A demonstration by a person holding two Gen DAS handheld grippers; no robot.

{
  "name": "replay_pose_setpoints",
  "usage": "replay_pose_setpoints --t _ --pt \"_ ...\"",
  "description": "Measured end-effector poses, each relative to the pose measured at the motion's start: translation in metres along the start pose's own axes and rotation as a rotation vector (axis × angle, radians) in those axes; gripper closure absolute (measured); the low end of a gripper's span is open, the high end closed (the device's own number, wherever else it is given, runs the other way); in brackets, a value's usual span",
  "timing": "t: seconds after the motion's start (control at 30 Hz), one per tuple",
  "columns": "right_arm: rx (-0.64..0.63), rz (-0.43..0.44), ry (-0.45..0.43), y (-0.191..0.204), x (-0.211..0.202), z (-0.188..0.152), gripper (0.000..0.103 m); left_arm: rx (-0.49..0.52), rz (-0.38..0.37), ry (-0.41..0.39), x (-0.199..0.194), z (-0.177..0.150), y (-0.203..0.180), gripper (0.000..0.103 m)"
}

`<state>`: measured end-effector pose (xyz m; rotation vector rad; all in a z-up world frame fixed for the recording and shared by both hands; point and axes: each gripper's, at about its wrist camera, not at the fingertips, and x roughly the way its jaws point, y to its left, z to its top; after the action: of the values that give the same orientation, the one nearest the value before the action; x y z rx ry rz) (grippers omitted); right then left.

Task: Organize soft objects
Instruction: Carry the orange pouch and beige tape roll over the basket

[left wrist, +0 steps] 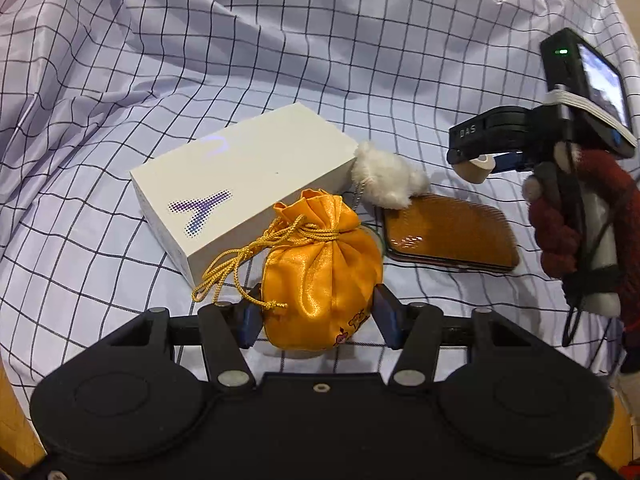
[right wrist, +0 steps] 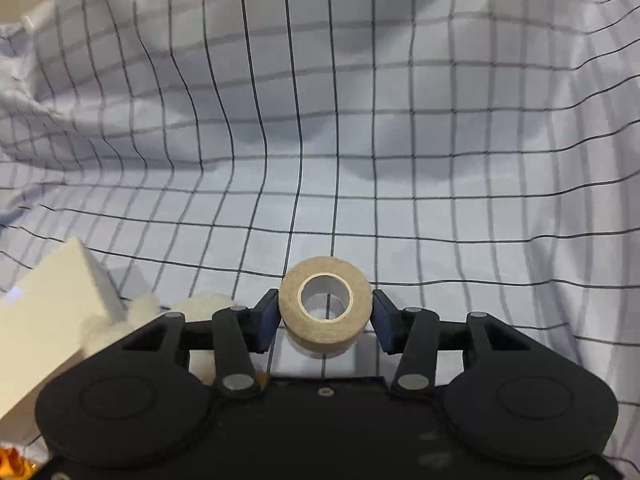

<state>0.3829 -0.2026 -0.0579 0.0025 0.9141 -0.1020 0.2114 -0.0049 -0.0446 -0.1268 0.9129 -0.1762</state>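
The left hand-held gripper (left wrist: 318, 316) squeezes a shiny orange bag (left wrist: 320, 276) that sits on the checked cloth (left wrist: 120, 80). A white box (left wrist: 240, 176) is right behind the bag. A fluffy white toy (left wrist: 386, 180) and a brown case (left wrist: 448, 236) lie close by. The right hand-held gripper (right wrist: 325, 320) pinches a tan tape roll (right wrist: 325, 304) above the cloth.

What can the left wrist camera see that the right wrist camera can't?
Only the left wrist view shows the left gripper hugging the orange pouch, and the brown comb.

Only the right wrist view looks straight through the hole of the tape roll, held in the right gripper.

Both show the tape roll, the white box, the fluffy white toy and the checked cloth.
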Motion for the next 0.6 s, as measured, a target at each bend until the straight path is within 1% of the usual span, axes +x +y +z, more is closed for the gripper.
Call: replay_pose_setpoints --t 0.23,0.47,0.6 --pt "0.032 0.057 -0.092 -0.011 -0.078 -0.033 0.056 0.035 -0.025 -0.041 -0.035 -0.01 -0.006 0.05" --pt "0.075 0.114 -0.175 -0.022 -0.157 -0.078 0.056 0.067 -0.037 -0.051 -0.065 -0.032 -0.015 0.05" --pt "0.091 0.139 -0.212 -0.027 -0.194 -0.107 0.056 0.072 -0.045 -0.036 -0.078 -0.048 -0.015 0.05"
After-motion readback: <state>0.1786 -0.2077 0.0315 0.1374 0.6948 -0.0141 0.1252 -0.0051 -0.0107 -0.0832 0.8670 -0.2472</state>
